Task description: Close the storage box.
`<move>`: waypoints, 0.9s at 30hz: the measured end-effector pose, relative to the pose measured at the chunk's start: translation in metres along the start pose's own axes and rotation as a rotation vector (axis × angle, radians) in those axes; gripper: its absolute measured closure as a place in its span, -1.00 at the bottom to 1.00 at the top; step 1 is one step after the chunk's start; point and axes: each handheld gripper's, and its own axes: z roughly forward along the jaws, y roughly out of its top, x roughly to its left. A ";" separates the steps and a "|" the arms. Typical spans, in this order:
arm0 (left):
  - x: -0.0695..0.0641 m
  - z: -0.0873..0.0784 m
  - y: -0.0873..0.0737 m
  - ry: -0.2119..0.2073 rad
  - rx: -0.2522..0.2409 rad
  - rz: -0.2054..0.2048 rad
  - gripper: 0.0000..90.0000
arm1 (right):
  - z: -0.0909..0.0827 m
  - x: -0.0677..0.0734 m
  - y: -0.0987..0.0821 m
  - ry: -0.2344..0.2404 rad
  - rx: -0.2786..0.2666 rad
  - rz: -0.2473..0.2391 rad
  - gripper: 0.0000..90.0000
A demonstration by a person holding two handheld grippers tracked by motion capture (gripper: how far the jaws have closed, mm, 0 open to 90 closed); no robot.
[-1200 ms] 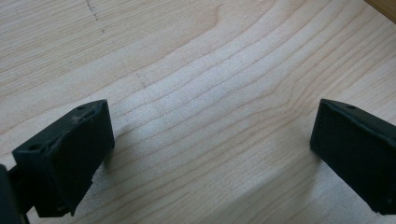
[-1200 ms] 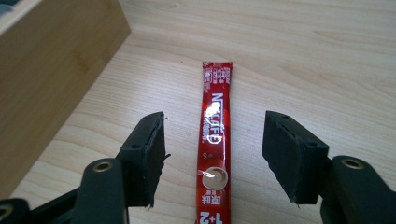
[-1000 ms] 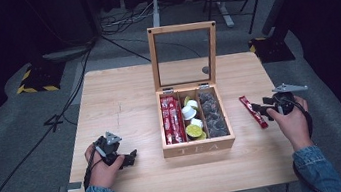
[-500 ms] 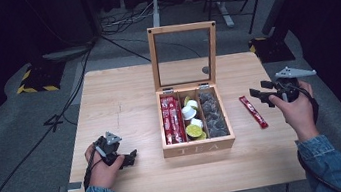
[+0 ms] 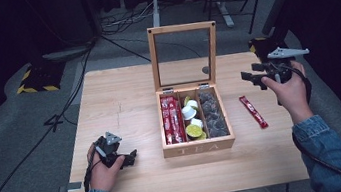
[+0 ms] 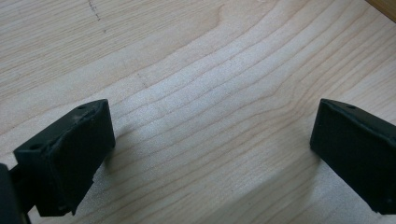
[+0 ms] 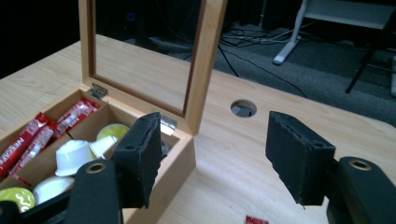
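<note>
From above, the right gripper [image 5: 255,77] hangs in the air past the right side of the tea box [image 5: 199,146], jaws apart and empty. A red sachet [image 5: 253,111] lies flat on the table [image 5: 123,97] between box and right hand, touching neither. The left gripper [image 5: 126,158] rests low on the table near the front edge.

Left gripper view: jaws wide apart over bare wood, nothing between them.

Right gripper view: open jaws face the box's raised lid [image 7: 204,70]; red sachets [image 7: 28,140] and pods [image 7: 74,154] fill the compartments
</note>
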 end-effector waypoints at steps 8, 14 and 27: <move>0.000 -0.001 -0.001 0.004 0.001 -0.002 -1.00 | 0.013 0.000 0.031 0.004 -0.016 -0.048 -0.18; 0.000 -0.001 -0.001 0.004 0.001 -0.004 -1.00 | 0.026 0.001 0.054 0.031 -0.036 -0.054 -0.19; 0.000 -0.001 -0.001 0.003 0.001 -0.003 -1.00 | 0.068 0.007 0.096 0.056 -0.036 -0.112 -0.19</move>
